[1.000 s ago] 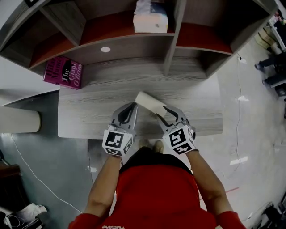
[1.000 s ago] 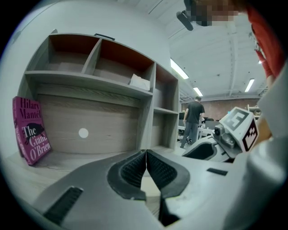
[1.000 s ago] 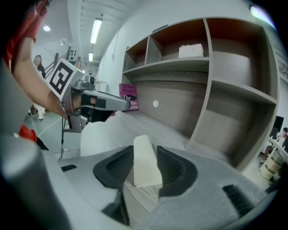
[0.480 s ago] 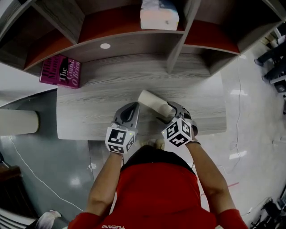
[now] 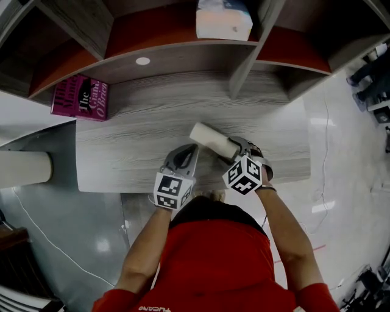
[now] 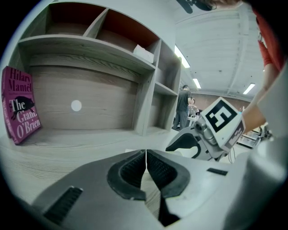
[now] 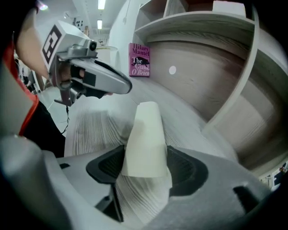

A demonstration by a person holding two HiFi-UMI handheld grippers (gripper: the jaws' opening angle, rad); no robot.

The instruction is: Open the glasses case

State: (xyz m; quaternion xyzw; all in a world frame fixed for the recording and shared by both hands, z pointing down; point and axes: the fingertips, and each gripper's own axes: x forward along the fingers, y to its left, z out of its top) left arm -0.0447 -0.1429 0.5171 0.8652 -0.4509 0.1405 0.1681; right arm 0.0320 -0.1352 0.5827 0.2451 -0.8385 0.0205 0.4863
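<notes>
The cream glasses case (image 5: 212,140) lies slanted on the grey wooden desk (image 5: 134,137), closed. My right gripper (image 5: 235,150) points steeply down over the case's near end. In the right gripper view the case (image 7: 145,130) fills the gap of this gripper (image 7: 145,158), and both pads touch its sides. These jaws have just been closing, with the case between them. My left gripper (image 5: 192,150) sits just left of the case, shut with nothing in it (image 6: 146,155). The right gripper (image 6: 200,141) shows beside it there.
A pink book (image 5: 80,97) leans at the desk's back left under the shelf unit. A tissue box (image 5: 223,18) stands on a red shelf above. An upright shelf divider (image 5: 247,70) meets the desk behind the case. A pale cylinder (image 5: 24,169) lies left of the desk.
Both grippers have sunk towards the desk. The right gripper has rolled and tipped steeper, and its jaws now straddle the case's near end. The left gripper has stayed shut.
</notes>
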